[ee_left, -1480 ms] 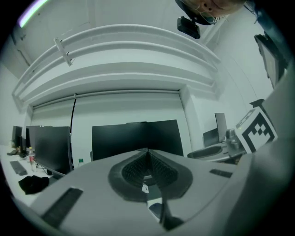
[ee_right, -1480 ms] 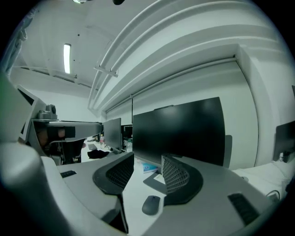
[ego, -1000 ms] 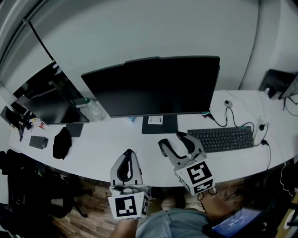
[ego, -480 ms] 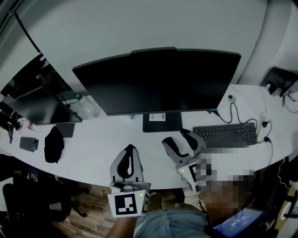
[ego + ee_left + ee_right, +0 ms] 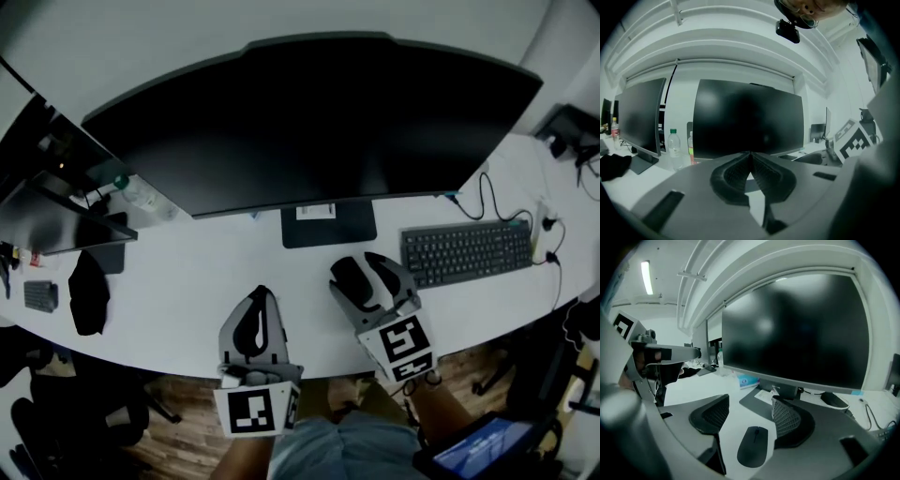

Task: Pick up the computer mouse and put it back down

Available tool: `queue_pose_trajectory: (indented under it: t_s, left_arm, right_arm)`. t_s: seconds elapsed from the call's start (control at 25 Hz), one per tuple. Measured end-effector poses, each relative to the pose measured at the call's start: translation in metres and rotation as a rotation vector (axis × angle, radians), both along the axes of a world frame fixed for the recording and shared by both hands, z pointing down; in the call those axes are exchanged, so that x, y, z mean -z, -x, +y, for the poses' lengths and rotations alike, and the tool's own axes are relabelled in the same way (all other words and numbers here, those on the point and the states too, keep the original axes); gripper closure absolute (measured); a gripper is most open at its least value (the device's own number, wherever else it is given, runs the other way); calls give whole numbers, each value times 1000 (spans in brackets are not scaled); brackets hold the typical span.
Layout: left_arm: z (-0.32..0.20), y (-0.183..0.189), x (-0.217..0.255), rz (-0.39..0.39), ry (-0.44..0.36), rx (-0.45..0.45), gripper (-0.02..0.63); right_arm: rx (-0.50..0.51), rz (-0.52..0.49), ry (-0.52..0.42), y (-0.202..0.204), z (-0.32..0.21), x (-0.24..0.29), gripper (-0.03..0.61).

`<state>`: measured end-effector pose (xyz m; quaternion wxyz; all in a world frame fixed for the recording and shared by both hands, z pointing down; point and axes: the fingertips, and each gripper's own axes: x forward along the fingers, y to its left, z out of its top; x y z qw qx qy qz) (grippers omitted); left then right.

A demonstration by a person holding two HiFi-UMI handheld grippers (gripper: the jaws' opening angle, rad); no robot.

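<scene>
A black computer mouse [image 5: 753, 446] lies flat on the white desk [image 5: 187, 291]. It sits between the jaws of my right gripper [image 5: 750, 414], whose jaws are opening, with a gap on the left side and no pad pressing on it. In the head view the mouse [image 5: 351, 277] shows dark between the right gripper's [image 5: 364, 274] fingers, in front of the monitor stand. My left gripper [image 5: 262, 300] hovers over the desk's front edge to the left. Its ribbed pads meet at the tips in the left gripper [image 5: 750, 155] view, with nothing between them.
A wide dark monitor [image 5: 309, 112] on a flat stand [image 5: 328, 225] fills the back of the desk. To the right lies a keyboard [image 5: 467, 251] with cables [image 5: 487, 197] behind it. At the left are a water bottle [image 5: 141, 195], a second monitor [image 5: 56, 216] and a black bundle [image 5: 87, 292].
Both grippers have sunk toward the desk and the head view has closed in. The right jaws stand wider apart, with the mouse between them.
</scene>
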<state>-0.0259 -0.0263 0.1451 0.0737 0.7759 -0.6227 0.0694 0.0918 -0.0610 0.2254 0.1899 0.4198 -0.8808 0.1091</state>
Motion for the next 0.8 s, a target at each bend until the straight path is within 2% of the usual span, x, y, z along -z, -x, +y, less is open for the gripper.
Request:
queue_pose_trajectory:
  t_s: [0.12,0.52,0.8]
  left_arm:
    - [-6,5,-21,15,55,-3,609]
    - [-14,5,-73,22,164,-31,609]
    - [-17,8,-91,6,197,-22,609]
  right_arm:
    - [-22,6,50,0,-1,-24,271]
    - [-51,72,192,-9,7,-95,224]
    - [-60,103,264,-18,15,-127,218]
